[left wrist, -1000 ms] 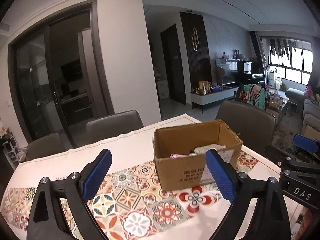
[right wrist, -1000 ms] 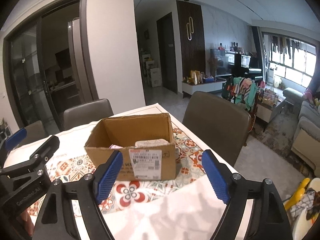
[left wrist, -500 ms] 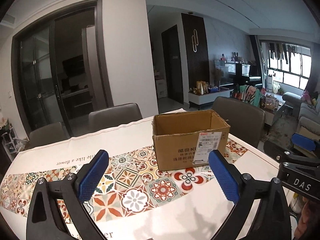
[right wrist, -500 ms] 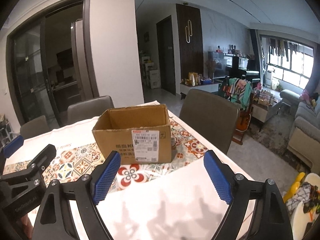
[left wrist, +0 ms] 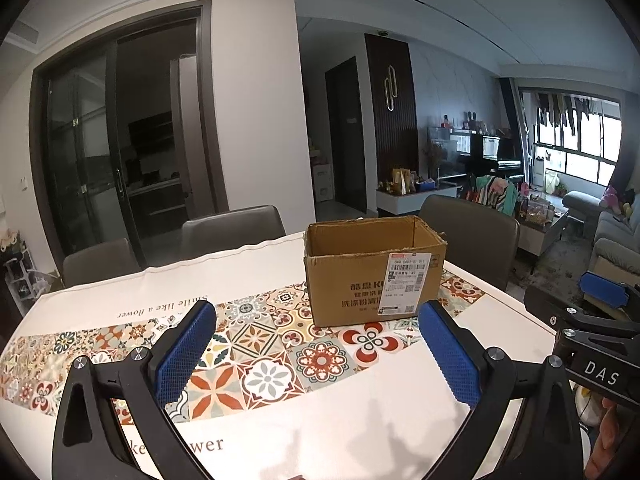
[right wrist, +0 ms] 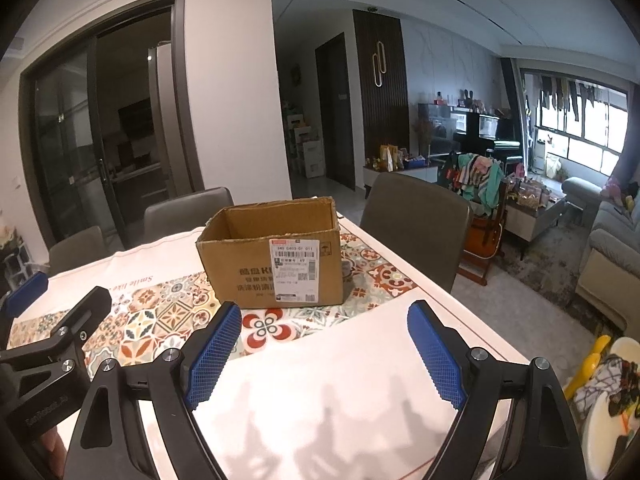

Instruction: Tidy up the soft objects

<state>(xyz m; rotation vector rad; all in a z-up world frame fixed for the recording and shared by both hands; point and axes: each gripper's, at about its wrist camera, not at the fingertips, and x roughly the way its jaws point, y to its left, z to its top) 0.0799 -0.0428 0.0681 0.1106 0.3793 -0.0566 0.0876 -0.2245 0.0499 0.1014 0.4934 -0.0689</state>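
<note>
An open brown cardboard box (left wrist: 374,272) with a white shipping label stands on the patterned tablecloth; it also shows in the right wrist view (right wrist: 276,256). Its inside is hidden from this low angle, so no soft objects show. My left gripper (left wrist: 318,346) is open and empty, low over the table in front of the box. My right gripper (right wrist: 324,350) is open and empty, also in front of the box. The right gripper shows at the right edge of the left wrist view (left wrist: 600,320); the left gripper shows at the left edge of the right wrist view (right wrist: 44,332).
The table (left wrist: 360,432) has a white cloth with a tiled band (left wrist: 256,344). Grey chairs stand behind it (left wrist: 232,228) and to its right (right wrist: 416,220). A white high chair with toys (right wrist: 604,384) is at the near right. A living room lies beyond.
Both grippers have dropped lower and pulled back from the box. The items that showed inside the box a second ago are now hidden behind its wall.
</note>
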